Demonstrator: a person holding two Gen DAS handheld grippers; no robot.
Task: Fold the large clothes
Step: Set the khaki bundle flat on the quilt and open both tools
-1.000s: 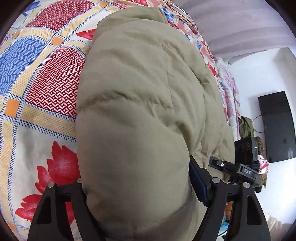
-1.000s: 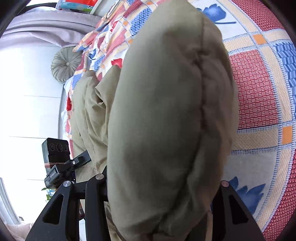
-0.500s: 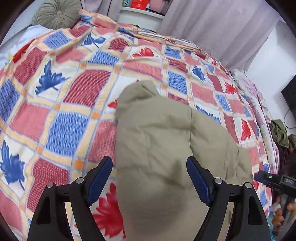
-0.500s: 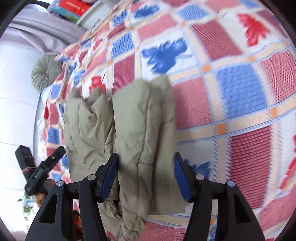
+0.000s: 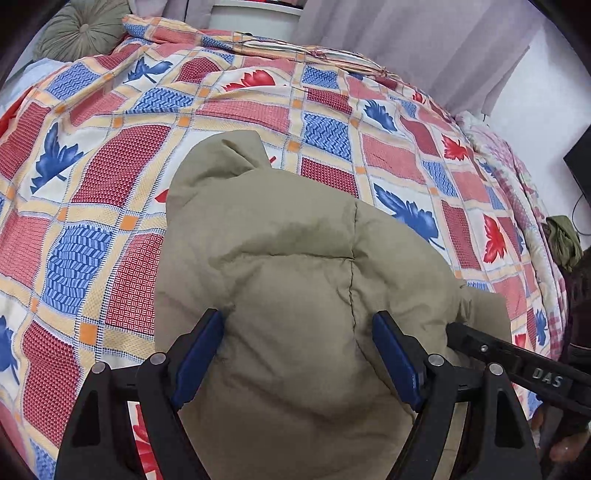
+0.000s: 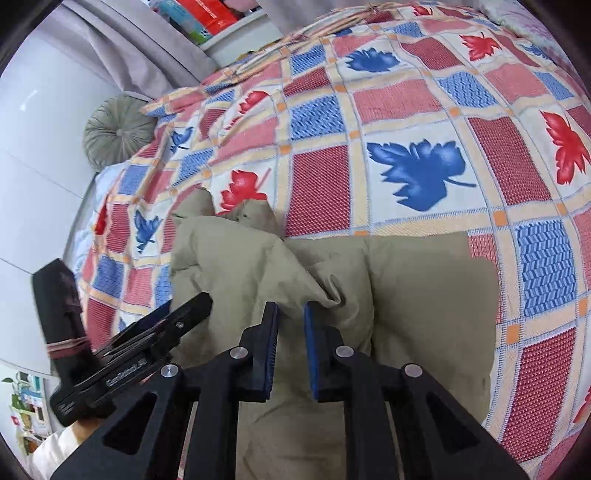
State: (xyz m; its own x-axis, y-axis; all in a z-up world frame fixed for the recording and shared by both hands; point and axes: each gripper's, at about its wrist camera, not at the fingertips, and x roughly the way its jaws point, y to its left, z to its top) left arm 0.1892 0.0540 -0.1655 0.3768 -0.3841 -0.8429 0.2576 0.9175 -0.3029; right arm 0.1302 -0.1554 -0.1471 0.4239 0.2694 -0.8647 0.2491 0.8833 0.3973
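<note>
Left wrist view: since the khaki puffer jacket (image 5: pixel 295 280) is so bulky, it's sitting as a fat mound on the patchwork bedspread (image 5: pixel 229 110), right in front of the camera.
Left gripper (image 5: pixel 299 354): fingers spread wide either side of the padded bulge, blue pads just beside the fabric but not squeezing it as far as I can see, so I'd call it apart and holding nothing.
Risk here: puffy fill springs back, so with nothing pressing on it that folded mound could slowly loft up and flop open toward the bed.
Other risk: the pointed end of the jacket pokes out toward the round green cushion (image 5: pixel 79 31), so the fold looks uneven and may end up lopsided.
Right wrist view: same jacket (image 6: pixel 413 295), lying flatter on this side, with a bunched ridge of fabric running up to the gripper tips.
Right gripper (image 6: pixel 291 321): fingers nearly together with only a narrow gap, tips right at that wrinkled ridge; honestly I can't tell whether any cloth is pinched between them.
Risk here: if it's only got a thin bit of the slick shell, a pull would probably slip off or drag just the top layer and wreck the fold underneath.
Crowding: the left tool (image 6: pixel 122 362) sits close alongside, so the two could bump over the jacket.
</note>
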